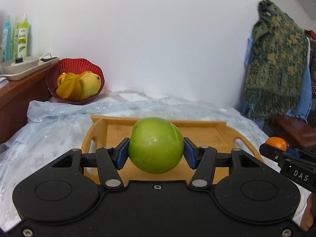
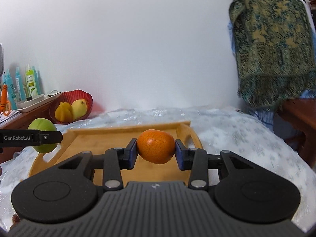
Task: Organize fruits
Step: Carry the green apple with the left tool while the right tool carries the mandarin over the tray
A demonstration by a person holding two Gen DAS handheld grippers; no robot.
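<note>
The left gripper (image 1: 156, 154) is clamped on a round green fruit (image 1: 156, 145) and the right gripper (image 2: 156, 151) pinches a small orange (image 2: 156, 146), both held in the air above the wooden tray (image 1: 197, 126); smooth round skins caught only at their sides could roll out and drop onto the tray or the crinkled plastic sheet (image 1: 59, 122). The red bowl (image 1: 76, 79) of yellow fruit sits far left beside the wooden ledge (image 1: 17, 86), tilted and nearly full, so additions might spill; the grippers travel close together and could knock each other.
</note>
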